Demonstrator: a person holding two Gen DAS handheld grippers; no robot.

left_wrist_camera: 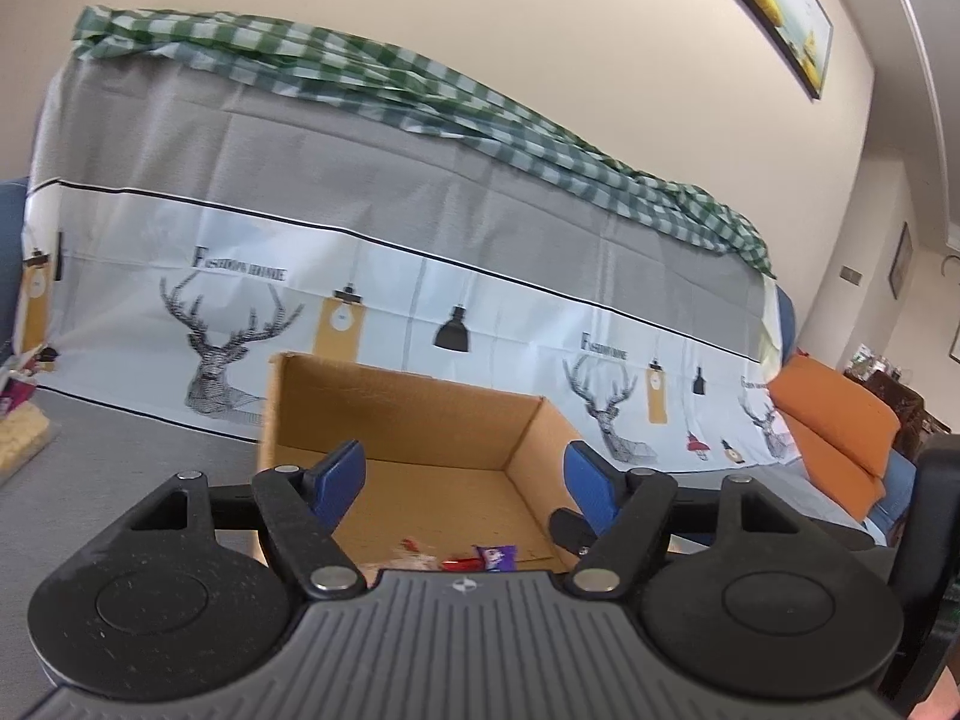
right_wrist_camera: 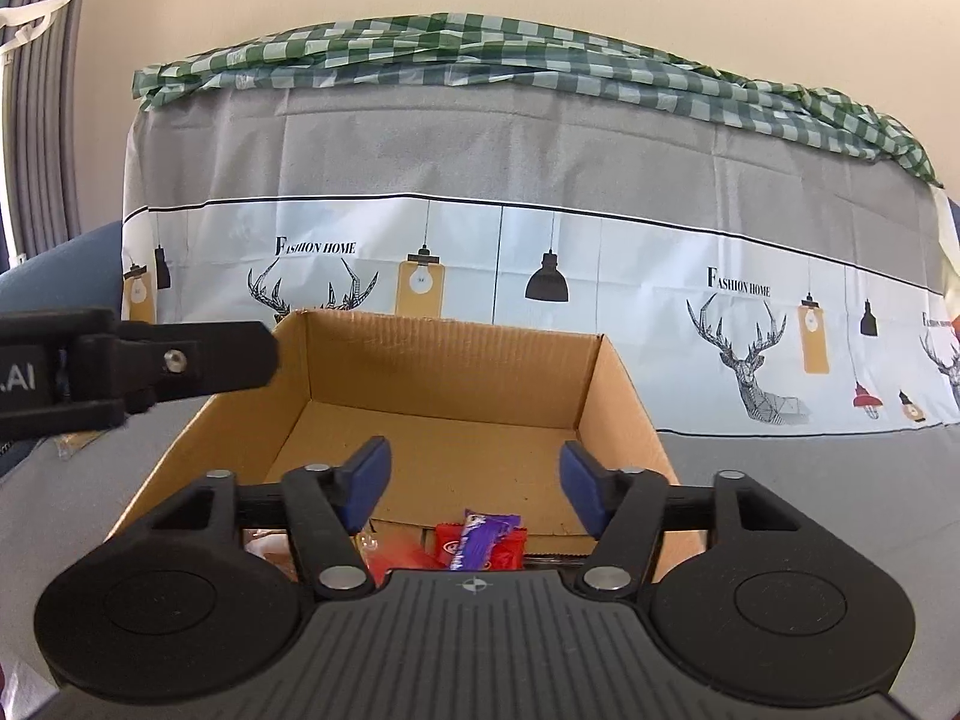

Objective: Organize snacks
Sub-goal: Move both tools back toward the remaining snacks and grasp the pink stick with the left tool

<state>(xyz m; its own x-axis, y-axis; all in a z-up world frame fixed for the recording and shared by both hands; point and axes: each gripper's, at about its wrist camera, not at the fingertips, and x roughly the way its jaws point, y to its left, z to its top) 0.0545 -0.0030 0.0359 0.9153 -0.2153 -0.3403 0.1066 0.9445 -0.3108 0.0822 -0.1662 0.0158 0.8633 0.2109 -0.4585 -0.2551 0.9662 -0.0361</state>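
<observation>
Right wrist: right gripper (right_wrist_camera: 474, 483) fingers wide, empty, over box (right_wrist_camera: 444, 360); purple bar (right_wrist_camera: 480, 543) inside. Left gripper (left_wrist_camera: 465, 480) likewise wide over box.

One box (right_wrist_camera: 444, 372). In it, near: one purple bar (right_wrist_camera: 480, 540), two red packets (right_wrist_camera: 447, 543), one clear wrapper (right_wrist_camera: 264, 546). Two open grippers (left_wrist_camera: 465, 480) (right_wrist_camera: 474, 480).

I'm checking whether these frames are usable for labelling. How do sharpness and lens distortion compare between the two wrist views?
Left wrist view: slightly motion-blurred, the printed lettering on the tablecloth smeared, the horizon tilted and bowed. Right wrist view: sharper, the tablecloth lettering legible, the purple snack wrapper in the cardboard box distinct, and straight lines curve toward the edges.
</observation>
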